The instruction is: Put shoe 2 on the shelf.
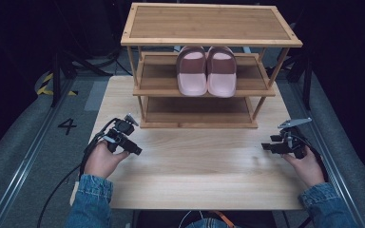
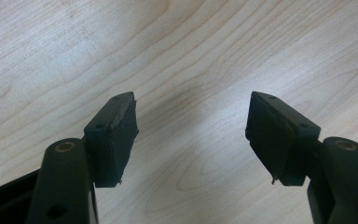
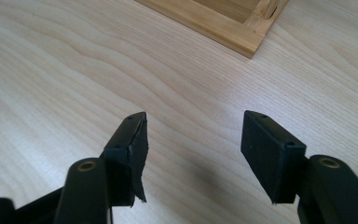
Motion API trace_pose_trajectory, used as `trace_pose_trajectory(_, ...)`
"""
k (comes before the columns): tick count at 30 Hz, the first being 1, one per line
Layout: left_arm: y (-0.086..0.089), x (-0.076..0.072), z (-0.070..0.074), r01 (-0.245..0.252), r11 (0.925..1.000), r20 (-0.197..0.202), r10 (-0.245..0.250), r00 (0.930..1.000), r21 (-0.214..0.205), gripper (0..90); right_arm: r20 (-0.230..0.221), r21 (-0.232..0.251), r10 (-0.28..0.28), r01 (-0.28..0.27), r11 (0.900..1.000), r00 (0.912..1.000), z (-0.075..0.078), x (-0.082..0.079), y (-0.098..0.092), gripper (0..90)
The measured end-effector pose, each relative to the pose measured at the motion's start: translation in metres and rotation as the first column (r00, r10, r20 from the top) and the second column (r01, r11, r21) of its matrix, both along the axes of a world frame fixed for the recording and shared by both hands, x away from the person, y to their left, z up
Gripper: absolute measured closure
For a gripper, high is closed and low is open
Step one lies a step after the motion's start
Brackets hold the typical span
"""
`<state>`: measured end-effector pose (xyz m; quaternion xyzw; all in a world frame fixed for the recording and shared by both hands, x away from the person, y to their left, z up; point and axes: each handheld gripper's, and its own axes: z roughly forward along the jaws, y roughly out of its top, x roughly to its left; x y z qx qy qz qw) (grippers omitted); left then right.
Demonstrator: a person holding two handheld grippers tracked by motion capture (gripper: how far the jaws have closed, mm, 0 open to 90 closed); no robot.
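Observation:
A pair of pink slippers (image 1: 206, 70) lies side by side on the middle shelf of a three-tier wooden shoe rack (image 1: 209, 24) at the back of the table. My left gripper (image 1: 137, 150) rests low over the table at the front left, held by a hand, and it is open. In the left gripper view the left gripper (image 2: 192, 128) has its jaws wide apart over bare wood. My right gripper (image 1: 265, 147) sits at the front right, open, pointing left. In the right gripper view the right gripper (image 3: 193, 140) holds nothing, and the rack's bottom corner (image 3: 242, 39) lies ahead.
The light wooden table (image 1: 199, 166) has bare surface between the two grippers and in front of the rack. Cables trail from both grippers off the front edge. Grey floor with a painted "4" (image 1: 67, 126) lies to the left.

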<state>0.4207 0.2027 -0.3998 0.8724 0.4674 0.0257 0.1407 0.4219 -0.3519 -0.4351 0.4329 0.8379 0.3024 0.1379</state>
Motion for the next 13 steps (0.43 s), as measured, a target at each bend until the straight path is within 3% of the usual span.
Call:
trace_pose_trajectory(4, 0.003, 0.003, -0.011, -0.019, 0.9997, -0.012, 0.019, 0.9997, -0.014, 33.8, 0.056, 0.027, -0.029, 0.028, 0.9993, 0.9980, -0.014, -0.001, -0.001, 43.2)
trace_pose_trajectory(13, -0.001, 0.006, -0.018, -0.006, 1.0000, -0.003, 0.006, 1.0000, 0.005, 33.6, 0.000, -0.004, -0.025, 0.025, 0.9997, 0.9997, -0.028, 0.003, 0.003, 42.4)
